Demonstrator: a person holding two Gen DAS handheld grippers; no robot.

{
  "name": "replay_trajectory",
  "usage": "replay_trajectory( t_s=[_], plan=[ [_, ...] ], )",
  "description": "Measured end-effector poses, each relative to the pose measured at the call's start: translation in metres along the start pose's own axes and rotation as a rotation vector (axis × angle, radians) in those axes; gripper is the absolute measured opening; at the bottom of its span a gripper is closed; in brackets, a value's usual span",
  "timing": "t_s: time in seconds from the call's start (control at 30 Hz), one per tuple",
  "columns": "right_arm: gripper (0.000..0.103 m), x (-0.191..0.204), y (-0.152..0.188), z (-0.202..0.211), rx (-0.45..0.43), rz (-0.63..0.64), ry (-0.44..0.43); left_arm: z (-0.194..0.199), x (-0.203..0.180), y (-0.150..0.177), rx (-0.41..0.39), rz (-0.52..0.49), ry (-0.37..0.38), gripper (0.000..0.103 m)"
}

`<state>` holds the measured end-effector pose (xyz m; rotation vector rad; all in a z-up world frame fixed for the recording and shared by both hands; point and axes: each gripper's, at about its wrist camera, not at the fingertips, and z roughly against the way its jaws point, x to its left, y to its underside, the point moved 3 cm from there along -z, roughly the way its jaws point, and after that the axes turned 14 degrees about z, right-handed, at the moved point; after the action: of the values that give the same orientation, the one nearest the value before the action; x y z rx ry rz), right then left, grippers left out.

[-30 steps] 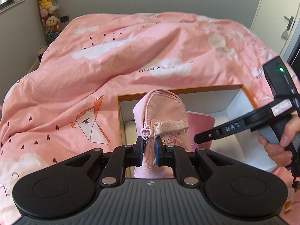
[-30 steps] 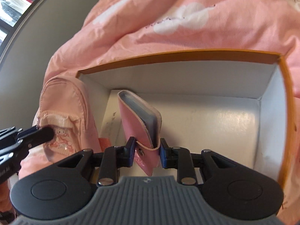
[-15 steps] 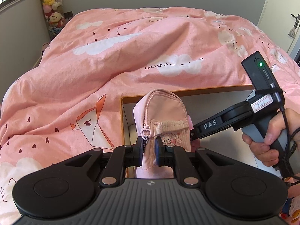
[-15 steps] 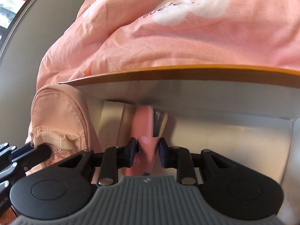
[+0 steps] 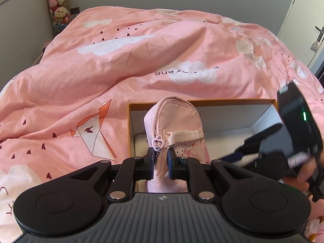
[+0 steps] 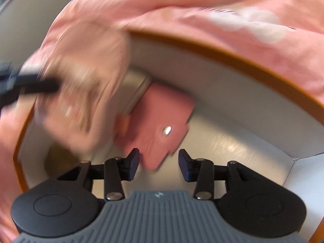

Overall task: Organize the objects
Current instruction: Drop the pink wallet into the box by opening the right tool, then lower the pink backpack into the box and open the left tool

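Note:
My left gripper (image 5: 161, 163) is shut on a small pink backpack-shaped pouch (image 5: 176, 125) and holds it upright at the left end of an orange-rimmed white box (image 5: 232, 101). In the right wrist view my right gripper (image 6: 159, 163) is open over the box floor (image 6: 232, 147). A pink card wallet (image 6: 162, 125) with a metal snap lies flat in the box just beyond the fingertips, free of them. The pouch (image 6: 81, 93) shows blurred at the left of that view. The right gripper shows blurred at the right in the left wrist view (image 5: 239, 155).
The box sits on a bed with a pink cloud-print duvet (image 5: 121, 70). Stuffed toys (image 5: 57, 0) stand in the far left corner. A door (image 5: 307, 20) is at the far right. A beige flat item (image 6: 139, 93) lies in the box under the wallet.
My right gripper opened and let go of the pink card wallet, which now lies flat in the box. The right gripper pulled back. My left gripper still holds the pouch.

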<state>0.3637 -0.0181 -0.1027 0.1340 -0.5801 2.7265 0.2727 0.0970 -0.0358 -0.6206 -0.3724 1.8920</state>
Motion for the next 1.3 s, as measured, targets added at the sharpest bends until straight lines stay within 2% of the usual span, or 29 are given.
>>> replay_trajectory(
  t_s=[0.1, 0.3, 0.5, 0.73, 0.87, 0.97, 1.17, 1.3],
  plan=[
    [0.049, 0.012, 0.005, -0.007, 0.033, 0.105, 0.019, -0.003, 0.000, -0.001, 0.013, 0.024, 0.020, 0.014],
    [0.034, 0.021, 0.002, -0.017, 0.038, 0.235, 0.037, -0.004, 0.002, -0.002, 0.026, 0.037, 0.032, 0.014],
    [0.033, 0.019, 0.001, -0.018, 0.030, 0.255, 0.067, -0.018, 0.002, -0.001, 0.075, 0.074, 0.083, 0.014],
    [0.036, 0.010, 0.018, 0.009, 0.019, 0.258, 0.111, -0.048, 0.002, 0.001, 0.168, 0.149, 0.140, 0.014],
    [0.036, 0.004, 0.026, 0.016, 0.021, 0.246, 0.113, -0.067, 0.005, 0.004, 0.213, 0.190, 0.138, 0.014],
    [0.036, 0.003, 0.031, 0.017, 0.022, 0.245, 0.118, -0.073, 0.005, 0.004, 0.216, 0.198, 0.132, 0.015],
    [0.035, 0.001, 0.033, 0.017, 0.008, 0.238, 0.110, -0.078, -0.007, 0.009, 0.182, 0.108, 0.034, 0.022],
    [0.035, -0.005, 0.034, 0.017, 0.014, 0.208, 0.114, -0.082, -0.013, 0.011, 0.163, 0.070, 0.003, 0.028]
  ],
)
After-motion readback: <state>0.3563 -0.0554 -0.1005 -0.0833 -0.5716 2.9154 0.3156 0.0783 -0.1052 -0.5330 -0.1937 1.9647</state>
